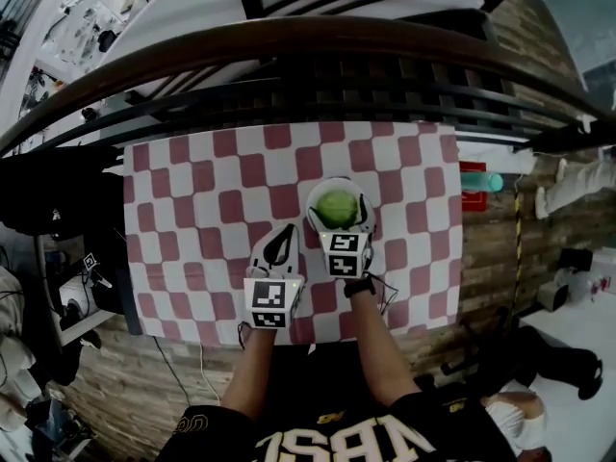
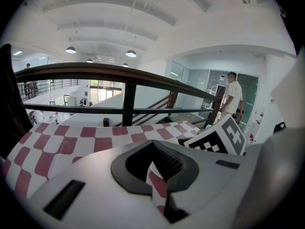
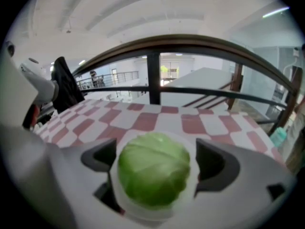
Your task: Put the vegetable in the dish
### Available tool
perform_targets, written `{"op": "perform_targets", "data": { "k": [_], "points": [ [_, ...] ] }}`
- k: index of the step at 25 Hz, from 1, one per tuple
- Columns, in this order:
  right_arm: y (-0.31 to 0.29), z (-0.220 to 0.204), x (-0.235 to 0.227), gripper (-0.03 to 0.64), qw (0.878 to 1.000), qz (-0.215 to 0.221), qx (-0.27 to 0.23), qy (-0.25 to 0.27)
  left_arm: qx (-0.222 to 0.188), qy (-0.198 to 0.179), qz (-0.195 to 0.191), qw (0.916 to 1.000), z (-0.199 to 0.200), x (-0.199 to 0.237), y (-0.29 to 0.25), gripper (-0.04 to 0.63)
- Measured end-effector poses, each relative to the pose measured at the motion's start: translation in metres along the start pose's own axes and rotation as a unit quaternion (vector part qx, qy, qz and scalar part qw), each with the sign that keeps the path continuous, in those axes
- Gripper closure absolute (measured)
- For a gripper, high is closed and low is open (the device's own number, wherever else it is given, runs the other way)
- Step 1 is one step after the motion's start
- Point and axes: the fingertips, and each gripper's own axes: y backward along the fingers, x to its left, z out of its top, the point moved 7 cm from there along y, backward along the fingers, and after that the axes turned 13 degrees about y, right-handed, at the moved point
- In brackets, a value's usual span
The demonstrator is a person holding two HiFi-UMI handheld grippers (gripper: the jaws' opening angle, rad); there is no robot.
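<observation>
My right gripper [image 1: 339,210] has its jaws wide apart, one on each side of the green cabbage [image 3: 153,174]. The cabbage sits in the white dish [image 3: 126,204]. My left gripper [image 1: 285,235] is pinched together and holds nothing.

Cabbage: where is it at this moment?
In the head view, the cabbage sits in the dish at the middle of the table, between the open jaws of the right gripper, just right of the left gripper.

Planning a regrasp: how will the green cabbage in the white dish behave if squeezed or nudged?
The cabbage looks round, so it probably rolls if nudged, though the dish rim may check it. Leafy skin probably gives under squeezing.
</observation>
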Motion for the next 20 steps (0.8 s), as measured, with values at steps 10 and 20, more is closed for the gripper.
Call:
{"op": "perform_targets", "data": {
  "k": [10,20],
  "points": [
    [0.105,0.081,-0.009,0.165,0.991,0.002,-0.133,-0.023,-0.072,0.015,-0.003,0.9973,0.052,-0.013,0.051,0.577],
    [0.235,0.141,0.007,0.468,0.958,-0.081,-0.273,-0.033,-0.163,-0.037,-0.038,0.9852,0.12,-0.044,0.116,0.577]
  ]
}}
